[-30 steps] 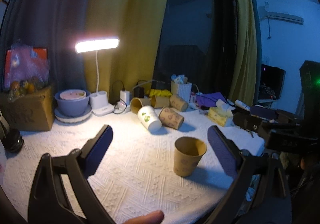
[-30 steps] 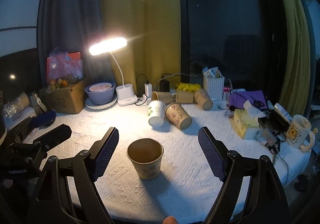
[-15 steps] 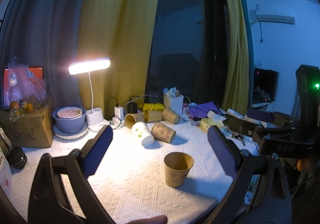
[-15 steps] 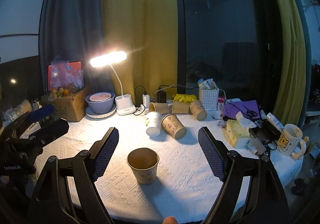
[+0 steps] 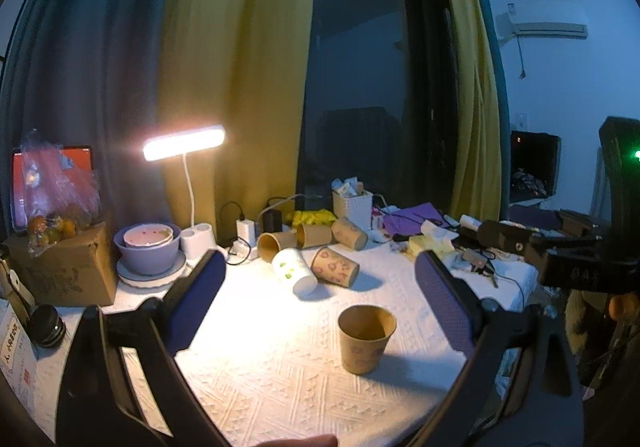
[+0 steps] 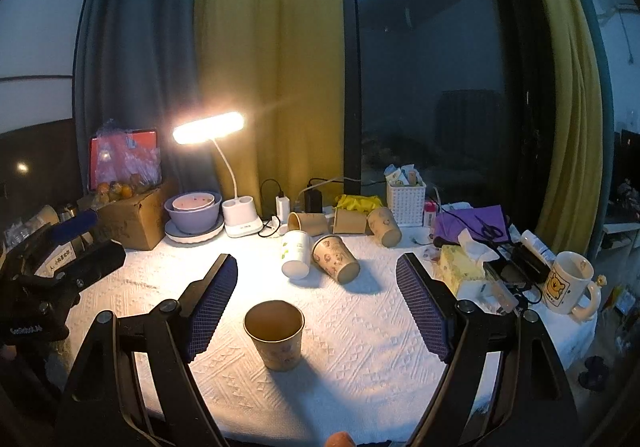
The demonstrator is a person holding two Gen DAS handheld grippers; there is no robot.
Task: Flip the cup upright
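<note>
Your brown cup stands upright on the white cloth, lower centre of frame. Both your left gripper and right gripper are spread wide, holding nothing.

This is a room in a home at night, likely a bedroom or living room. A table under a white patterned tablecloth stands against a dark window hung with yellow curtains and a grey-blue one. A lit desk lamp shines over household clutter: stacked bowls on a plate, a cardboard box with bagged fruit, a tissue box, a cartoon mug, scissors on purple cloth, chargers plugged into a power strip, and scattered paper cups. The left wrist view shows a wall air conditioner.
</note>
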